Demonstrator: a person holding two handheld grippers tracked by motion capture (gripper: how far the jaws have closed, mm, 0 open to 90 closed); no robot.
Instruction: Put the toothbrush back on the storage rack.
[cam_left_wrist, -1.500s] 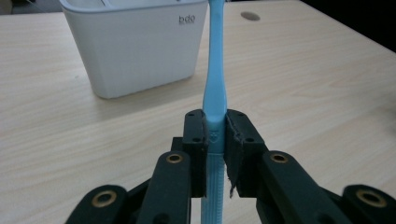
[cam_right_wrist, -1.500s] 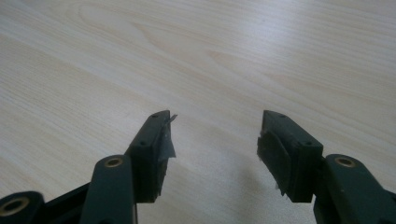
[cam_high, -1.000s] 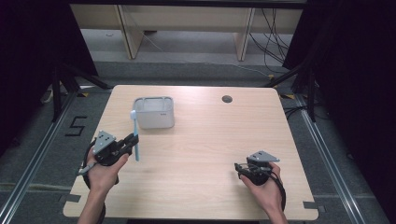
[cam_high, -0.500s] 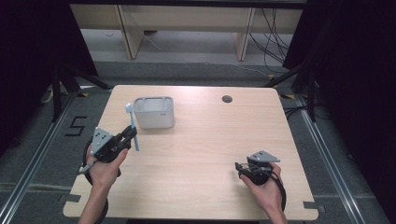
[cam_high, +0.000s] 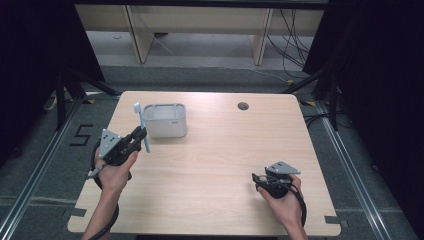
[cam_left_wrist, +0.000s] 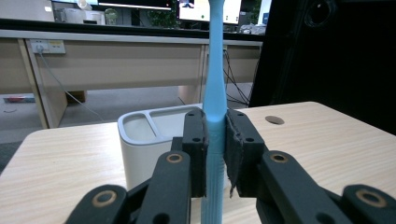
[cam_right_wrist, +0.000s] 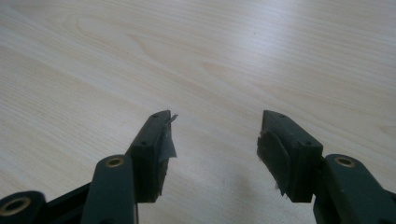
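A light blue toothbrush (cam_left_wrist: 215, 93) stands upright, pinched by its handle between the 2 black jaws of the left claw (cam_left_wrist: 215, 140), its head end pointing up and its lower end hanging below the jaws. In the high view the toothbrush (cam_high: 141, 125) sits just beside the left wall of a grey holder (cam_high: 165, 120) with 2 compartments; whether the two touch is hard to judge from that angle. The left claw (cam_high: 136, 136) is held above the left part of the table (cam_high: 220, 150) by the person's left hand (cam_high: 116, 167). The holder (cam_left_wrist: 149, 140) stands on the table just behind the jaws in the left gripper view, and a round hole (cam_high: 243, 106) lies farther along the far edge. The right claw (cam_right_wrist: 212, 140) hangs low over bare wood with its jaws spread apart and nothing between them; in the high view it (cam_high: 256, 179) sits near the table's front right corner, held by the right hand (cam_high: 282, 197), well apart from the holder.
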